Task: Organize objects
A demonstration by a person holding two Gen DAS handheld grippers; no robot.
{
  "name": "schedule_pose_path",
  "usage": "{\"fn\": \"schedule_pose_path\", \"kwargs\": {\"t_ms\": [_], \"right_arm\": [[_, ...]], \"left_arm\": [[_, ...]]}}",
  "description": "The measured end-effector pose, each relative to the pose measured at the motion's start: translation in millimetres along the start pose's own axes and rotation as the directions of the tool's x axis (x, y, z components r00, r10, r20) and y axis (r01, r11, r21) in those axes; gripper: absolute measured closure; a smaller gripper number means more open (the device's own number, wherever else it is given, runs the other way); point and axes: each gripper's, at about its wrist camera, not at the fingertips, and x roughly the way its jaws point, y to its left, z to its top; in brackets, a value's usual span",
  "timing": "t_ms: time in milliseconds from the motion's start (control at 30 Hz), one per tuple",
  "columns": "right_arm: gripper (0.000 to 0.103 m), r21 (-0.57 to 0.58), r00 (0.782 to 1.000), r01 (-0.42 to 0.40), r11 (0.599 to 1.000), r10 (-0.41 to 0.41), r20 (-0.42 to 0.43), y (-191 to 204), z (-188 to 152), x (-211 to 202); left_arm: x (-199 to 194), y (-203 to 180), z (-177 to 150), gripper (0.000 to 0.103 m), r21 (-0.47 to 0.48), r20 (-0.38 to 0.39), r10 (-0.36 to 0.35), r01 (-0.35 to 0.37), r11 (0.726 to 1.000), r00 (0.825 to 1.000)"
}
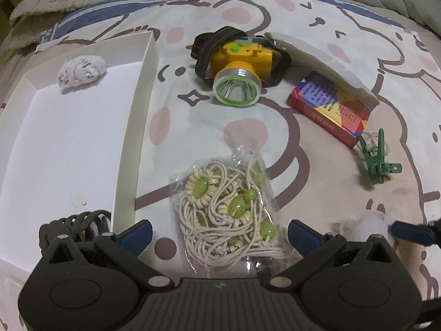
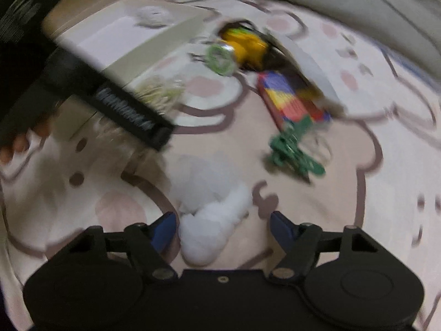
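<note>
Both grippers hover with jaws apart: left gripper (image 1: 219, 233) straddles a clear bag of beaded cream cord (image 1: 226, 209) beside the white cardboard tray (image 1: 143, 93); right gripper (image 2: 222, 227) flanks a white fluffy wad (image 2: 209, 231) on the bed, gripping nothing.

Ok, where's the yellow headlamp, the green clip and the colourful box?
yellow headlamp (image 1: 236, 87), left wrist view, on its round lens.
green clip (image 1: 378, 162), left wrist view, on its middle.
colourful box (image 1: 328, 104), left wrist view, on its top face.

two near, steeply downward wrist views
</note>
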Motion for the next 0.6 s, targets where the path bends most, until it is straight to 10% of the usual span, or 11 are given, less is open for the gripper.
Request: {"fn": "schedule_pose_path", "kwargs": {"t_ms": [200,600], "right_arm": [[0.041,0.339,0.998,-0.062,0.939,0.069,-0.010,-28.1,1.0,-6.8],[0.070,0.241,0.998,-0.038,0.970,0.050,-0.042,-20.6,-1.7,-6.0]], "left_arm": [[4.3,11.0,-6.2,0.000,-0.048,-0.040,-0.012,0.010,0.999,0.999],[2.1,25.9,-14.2,0.024,-0.050,-0.001,-0.092,0.092,0.994,0.996]]}}
